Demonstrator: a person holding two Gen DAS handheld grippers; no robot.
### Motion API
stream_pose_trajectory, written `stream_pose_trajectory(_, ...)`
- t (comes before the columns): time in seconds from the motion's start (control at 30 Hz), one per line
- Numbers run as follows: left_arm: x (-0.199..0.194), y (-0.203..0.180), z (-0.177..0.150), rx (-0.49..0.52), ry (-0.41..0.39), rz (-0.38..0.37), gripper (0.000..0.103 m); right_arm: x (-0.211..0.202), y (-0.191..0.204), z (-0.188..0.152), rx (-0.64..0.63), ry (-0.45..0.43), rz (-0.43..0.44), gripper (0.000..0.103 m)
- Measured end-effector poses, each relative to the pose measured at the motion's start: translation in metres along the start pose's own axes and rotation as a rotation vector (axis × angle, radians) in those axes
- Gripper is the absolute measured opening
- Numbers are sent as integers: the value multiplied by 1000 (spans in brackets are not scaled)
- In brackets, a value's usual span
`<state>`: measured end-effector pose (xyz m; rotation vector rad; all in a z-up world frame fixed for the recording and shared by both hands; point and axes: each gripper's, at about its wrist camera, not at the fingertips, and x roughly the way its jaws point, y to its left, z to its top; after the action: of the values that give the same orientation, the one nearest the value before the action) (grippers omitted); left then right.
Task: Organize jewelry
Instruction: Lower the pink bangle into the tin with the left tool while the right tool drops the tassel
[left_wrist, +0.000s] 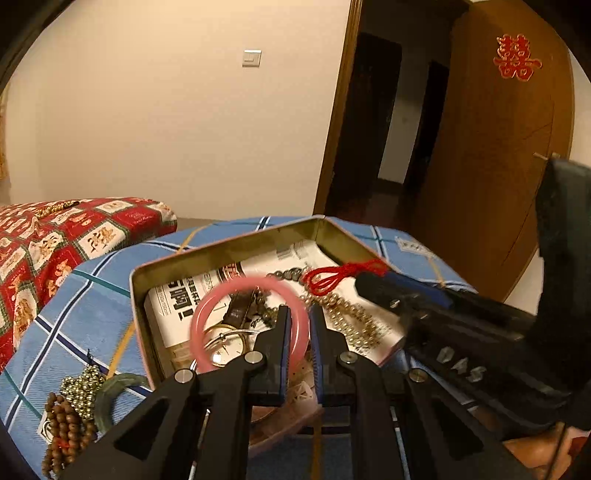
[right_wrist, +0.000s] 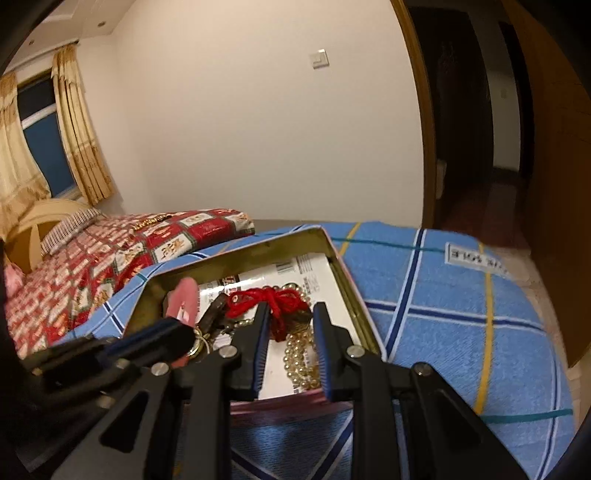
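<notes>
On the blue checked cover at seven o'clock, brown beads (left_wrist: 64, 424) wait outside the tin (left_wrist: 155, 269). The left gripper (left_wrist: 301, 317), nearly shut, pinches the pink bangle (left_wrist: 207, 314) over the tin; a slip could crack the watch (left_wrist: 225, 345) beneath. The right gripper (right_wrist: 290, 314), part open, seems to hold the red cord (right_wrist: 258, 299), which could snag the pearls (right_wrist: 299, 354).

- Left gripper (left_wrist: 298, 314): black angular linkage arms, silver round screws at the pivots, blue pads lining both fingers.
- Right gripper (right_wrist: 290, 314): identical build; pale lettering, blurred, on its side.
</notes>
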<state>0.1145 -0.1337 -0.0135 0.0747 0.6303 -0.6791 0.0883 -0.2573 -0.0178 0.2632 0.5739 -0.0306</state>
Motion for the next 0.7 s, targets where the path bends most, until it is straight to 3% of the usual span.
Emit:
stream_pose_trajectory(0.1,4,4,-2,-35,23,-22,16,-1,-9,0,47,3,10,30)
stream_pose_trajectory(0.13,4,7,-3,-51,24,-28,30,-3,-12,0,59,0,7,37)
stream_pose_trajectory(0.17,4,9,-3,-66,21,-29,51,-5,-14,0,66,-5,-2,42)
stream_pose_trajectory(0.23,-6,15,-5,-104,-20,-27,69,-10,-18,2,77,-35,-16,46)
stream_pose_trajectory(0.33,-17,18,-6,-116,-72,-15,70,-24,-23,5,95,-115,-86,48)
stream_pose_trajectory(0.47,-18,14,-6,-97,-78,15,70,-44,-43,7,179,-207,-193,56)
stream_pose_trajectory(0.7,-25,11,-11,-99,-85,57,70,-36,-57,7,214,-175,-258,56)
